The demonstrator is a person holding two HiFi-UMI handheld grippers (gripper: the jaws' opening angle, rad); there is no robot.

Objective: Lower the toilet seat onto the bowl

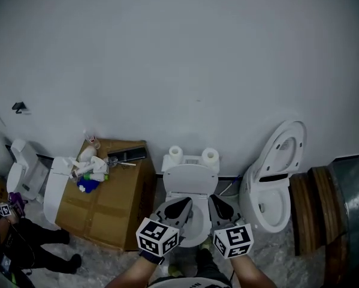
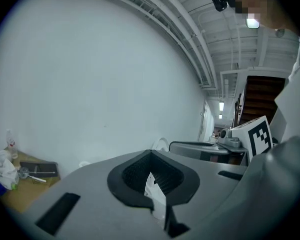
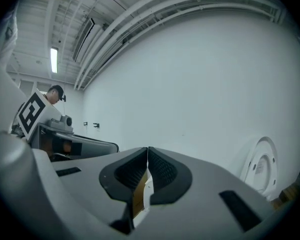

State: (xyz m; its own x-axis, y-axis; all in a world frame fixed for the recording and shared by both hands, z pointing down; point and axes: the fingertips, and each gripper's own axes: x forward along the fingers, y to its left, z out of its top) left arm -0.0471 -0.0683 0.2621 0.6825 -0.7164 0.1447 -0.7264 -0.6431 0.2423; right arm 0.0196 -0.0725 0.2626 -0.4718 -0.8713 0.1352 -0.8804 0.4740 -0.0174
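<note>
The white toilet (image 1: 190, 182) stands against the wall in the middle of the head view, and its seat and lid look flat over the bowl. The front of the bowl is hidden behind my grippers. My left gripper (image 1: 185, 204) hovers over the bowl's front left, shut with nothing in it. My right gripper (image 1: 213, 201) is beside it on the right, also shut and empty. Both point nearly level at the bare white wall: in the left gripper view the left gripper (image 2: 151, 153) meets at its tips, and in the right gripper view the right gripper (image 3: 147, 150) is pressed together.
Two paper rolls (image 1: 175, 153) sit on the cistern. A second toilet (image 1: 274, 179) with raised lid (image 3: 262, 166) stands to the right, beside wooden discs (image 1: 311, 209). A cardboard box (image 1: 110, 203) with bottles and clutter lies left. More toilets (image 1: 23, 170) and a person's legs (image 1: 41, 245) are far left.
</note>
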